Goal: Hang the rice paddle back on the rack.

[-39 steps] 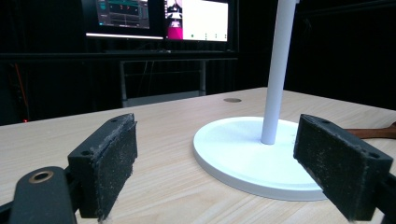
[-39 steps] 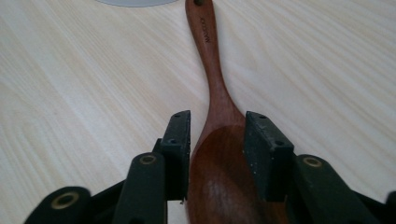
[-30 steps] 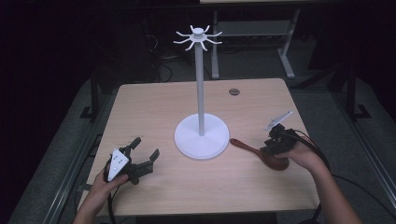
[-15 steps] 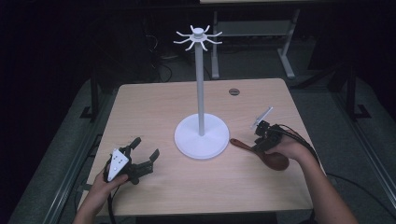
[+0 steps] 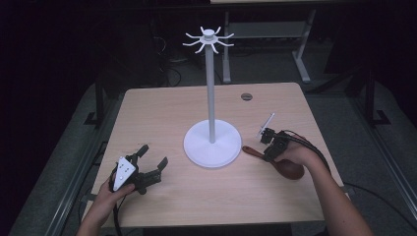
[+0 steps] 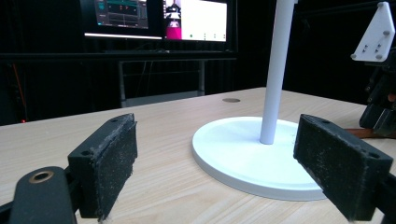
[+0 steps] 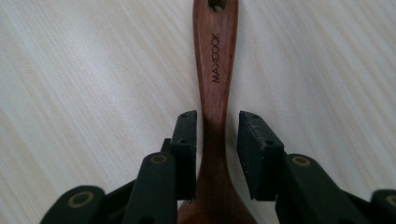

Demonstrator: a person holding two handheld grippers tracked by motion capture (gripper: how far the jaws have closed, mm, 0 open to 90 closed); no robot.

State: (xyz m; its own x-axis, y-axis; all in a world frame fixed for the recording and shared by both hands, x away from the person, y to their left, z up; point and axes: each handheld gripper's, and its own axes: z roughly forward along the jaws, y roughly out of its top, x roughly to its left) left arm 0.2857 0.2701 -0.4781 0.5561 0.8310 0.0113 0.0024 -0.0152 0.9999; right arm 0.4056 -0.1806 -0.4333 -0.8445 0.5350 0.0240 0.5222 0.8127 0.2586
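Now the right tool (image 7: 217,140) points down, jaws slightly apart astride the wooden spoon (image 7: 215,70); left tool (image 6: 224,172) gapes wide.

My left gripper (image 5: 147,164) is black with rough dark pads (image 6: 116,161), brass-ringed pivots and a white three-cornered plate on top. My right gripper (image 7: 217,154) matches, trailing a black cable.

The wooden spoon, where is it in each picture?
High view: the wooden spoon lies right of the white stand, under the right gripper.
Left gripper view: a brown strip at the far right edge, beside the stand's base, may be its handle; too little shows to be sure.
Right gripper view: its handle runs up the middle, between the fingers.
Shared landmark: the pale wooden table.
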